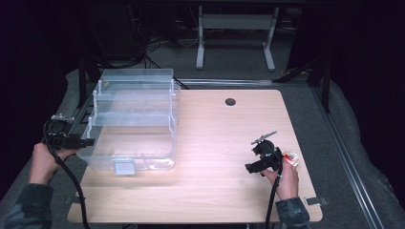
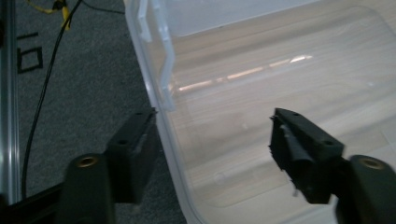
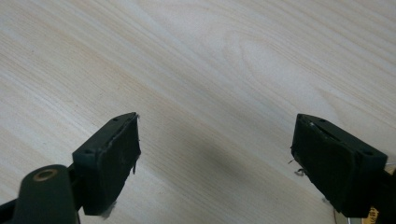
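Looking down from the high view, a light wooden desk [image 1: 215,143] carries a clear plastic storage box [image 1: 131,119] with stacked see-through trays, set at its left rear part. A person's hands come in from the bottom edge, each holding black tongs. The left tongs [image 1: 88,141] sit at the box's left wall, near its front corner. In the left gripper view the left tongs [image 2: 212,135] stand partly spread and straddle the box's thin clear wall [image 2: 163,116]: one jaw is outside over grey floor, touching or almost touching the wall, the other inside over the box's clear bottom, apart from the wall. The right tongs [image 1: 253,167] hover over bare desk near the right front corner, well apart from the box. In the right gripper view the right tongs [image 3: 215,144] are spread wide over bare wood grain.
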